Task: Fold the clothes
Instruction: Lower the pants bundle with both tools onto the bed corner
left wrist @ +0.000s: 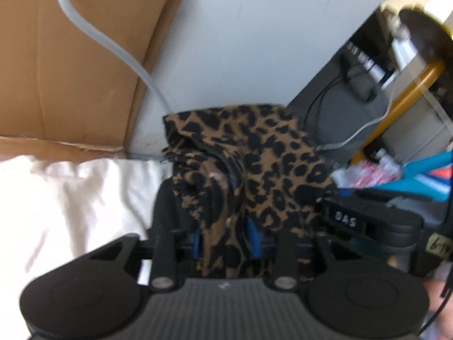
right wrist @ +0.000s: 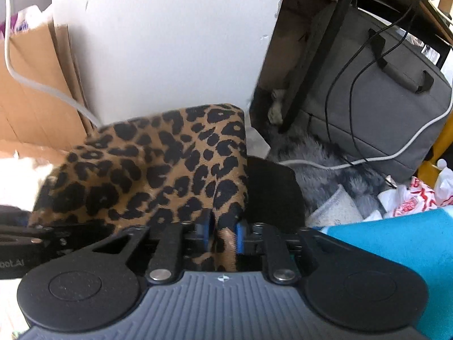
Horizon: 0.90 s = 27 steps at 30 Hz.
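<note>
Left wrist view: your left gripper (left wrist: 228,238) has leopard-print cloth (left wrist: 246,155) bunched between half-parted fingers.
Right wrist view: your right gripper (right wrist: 223,233) has narrow fingers astride its hem.
Lie: the cloth rises straight ahead of both grippers.

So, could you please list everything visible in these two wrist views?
leopard-print garment: one, tan and black, bunched between both grippers
white bedding: one, white, left of the garment
cardboard box: one, brown, upper left
white panel: one, upright behind the garment
white cable: one, across the cardboard
grey bag: one, right, black handles
grey fluffy rug: one, floor beside the bag
teal item: one, lower right
left gripper: one, black, cloth between its fingers
right gripper: one, black, cloth between its fingers
</note>
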Available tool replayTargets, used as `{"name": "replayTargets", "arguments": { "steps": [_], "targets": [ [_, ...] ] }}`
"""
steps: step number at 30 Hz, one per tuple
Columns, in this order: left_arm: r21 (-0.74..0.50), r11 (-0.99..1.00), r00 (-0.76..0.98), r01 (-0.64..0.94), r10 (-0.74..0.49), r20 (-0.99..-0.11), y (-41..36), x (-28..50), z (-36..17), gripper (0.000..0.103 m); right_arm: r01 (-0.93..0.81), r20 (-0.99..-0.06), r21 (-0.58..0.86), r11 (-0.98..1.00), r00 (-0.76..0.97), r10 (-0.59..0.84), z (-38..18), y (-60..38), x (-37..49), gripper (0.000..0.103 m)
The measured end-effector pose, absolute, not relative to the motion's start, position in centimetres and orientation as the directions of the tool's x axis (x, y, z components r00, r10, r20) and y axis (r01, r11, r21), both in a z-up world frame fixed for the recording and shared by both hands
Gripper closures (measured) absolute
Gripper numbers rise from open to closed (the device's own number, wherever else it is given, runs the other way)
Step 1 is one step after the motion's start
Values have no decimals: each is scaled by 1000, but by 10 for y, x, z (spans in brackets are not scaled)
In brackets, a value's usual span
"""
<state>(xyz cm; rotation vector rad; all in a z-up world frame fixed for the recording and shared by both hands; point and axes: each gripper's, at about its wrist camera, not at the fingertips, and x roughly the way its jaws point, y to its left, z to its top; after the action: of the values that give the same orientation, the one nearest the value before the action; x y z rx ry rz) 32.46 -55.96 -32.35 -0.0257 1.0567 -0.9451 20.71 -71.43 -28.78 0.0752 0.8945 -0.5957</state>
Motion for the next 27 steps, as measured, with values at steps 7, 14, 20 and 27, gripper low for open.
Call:
{"name": "replayTargets", "arguments": {
  "steps": [7,14,20,27],
  "targets": [
    [-309,654,290,690,-642,-710,-535,330,-283,80,626,-670,12,780,584,-458,-259,-699,168,69],
    [-234,539,258,809,-684,-683,-562,320,-254,86,683,-654,97,724,592,-471,-283,-663,127,69],
    [-155,504,255,850,-650,-716,-590,316,-269,86,688,-657,142,711,603,-452,-297,-662,120,69],
    [-98,589,296,803,-535,-791,-595,332,-317,87,692,-704,75,718,547,-454,-318,-665,125,69]
  ]
}}
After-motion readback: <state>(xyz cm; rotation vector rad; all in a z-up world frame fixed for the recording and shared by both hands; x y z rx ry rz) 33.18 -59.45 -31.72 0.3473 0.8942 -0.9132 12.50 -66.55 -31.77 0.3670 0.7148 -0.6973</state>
